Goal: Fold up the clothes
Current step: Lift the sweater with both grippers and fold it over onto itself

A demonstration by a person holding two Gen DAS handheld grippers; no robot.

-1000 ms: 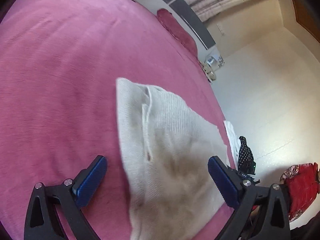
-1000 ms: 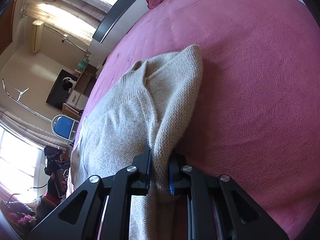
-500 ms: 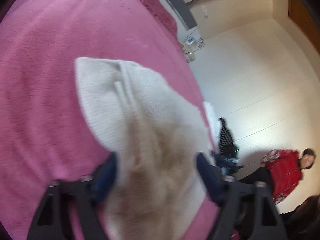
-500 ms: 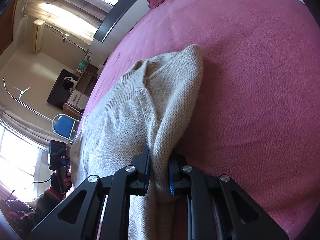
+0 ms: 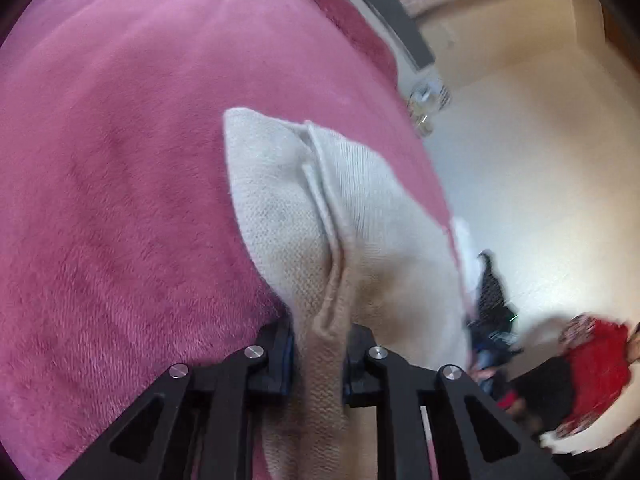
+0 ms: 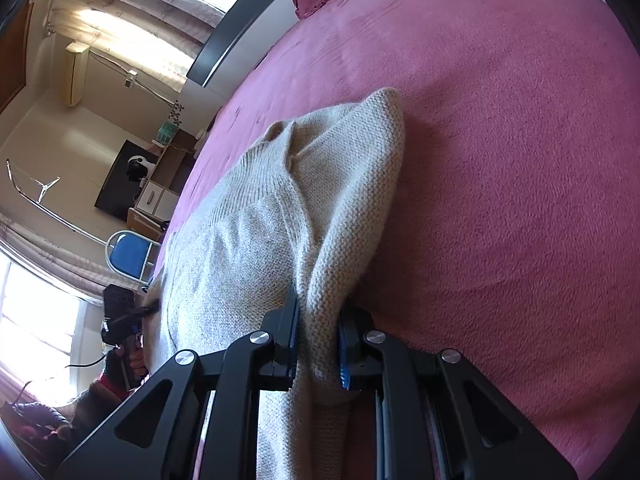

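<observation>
A cream knitted sweater lies on a pink plush bedspread, its near edge bunched into a ridge. My left gripper is closing its jaws on that ridge, and the pads press the knit from both sides. In the right wrist view the same sweater spreads leftward across the bedspread. There my right gripper stays shut on a thick fold at the sweater's right edge. The other gripper, held in a hand, shows at the sweater's far left edge.
A pink pillow lies at the head of the bed. Beyond the bed's edge, dark clothes lie on the pale floor, and a person in a red top sits there. A blue chair and a dark cabinet stand past the other side.
The left gripper sank onto the sweater and its wide-open jaws closed on a pinched ridge of knit. The right gripper kept still, holding its fold.
</observation>
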